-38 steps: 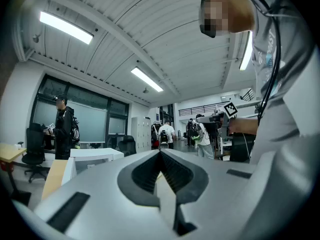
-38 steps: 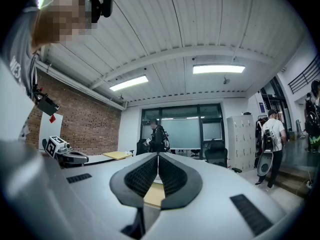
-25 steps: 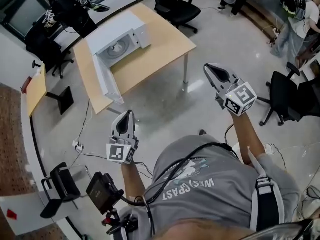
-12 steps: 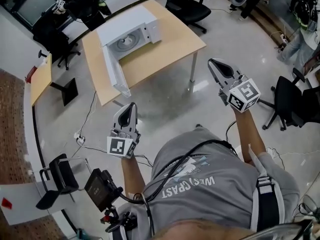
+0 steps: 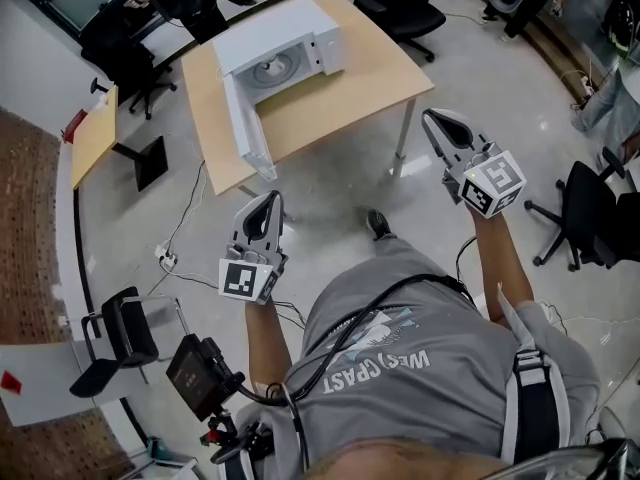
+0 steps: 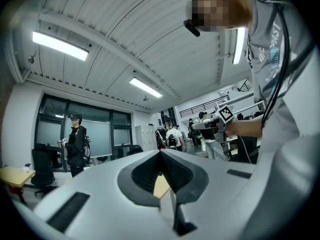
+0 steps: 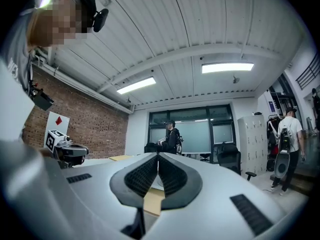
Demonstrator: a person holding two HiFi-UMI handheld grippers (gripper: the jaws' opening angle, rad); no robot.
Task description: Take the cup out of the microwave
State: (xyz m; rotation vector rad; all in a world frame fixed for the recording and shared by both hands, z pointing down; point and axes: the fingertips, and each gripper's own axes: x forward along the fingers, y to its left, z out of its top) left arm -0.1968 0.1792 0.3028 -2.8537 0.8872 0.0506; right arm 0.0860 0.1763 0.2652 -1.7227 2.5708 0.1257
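The white microwave [image 5: 285,48] stands on a wooden table [image 5: 340,98] at the top of the head view. Its door [image 5: 245,133] hangs open toward me. Inside I see a round turntable [image 5: 272,68]; no cup can be made out from here. My left gripper [image 5: 272,200] is held over the floor short of the table's near edge, jaws shut and empty. My right gripper [image 5: 429,117] is off the table's right corner, also shut and empty. In the left gripper view the jaws [image 6: 161,155] meet at the tip; likewise in the right gripper view [image 7: 158,157].
Black office chairs stand behind the table [image 5: 395,3] and at the right [image 5: 590,208]. A smaller wooden desk [image 5: 95,138] is at the left, with cables on the floor [image 5: 170,258] and a black seat [image 5: 120,333] lower left. People stand at the far glass wall [image 7: 171,136].
The table and microwave have come nearer and slid down-right in the head view. Both grippers have advanced toward the table, still shut.
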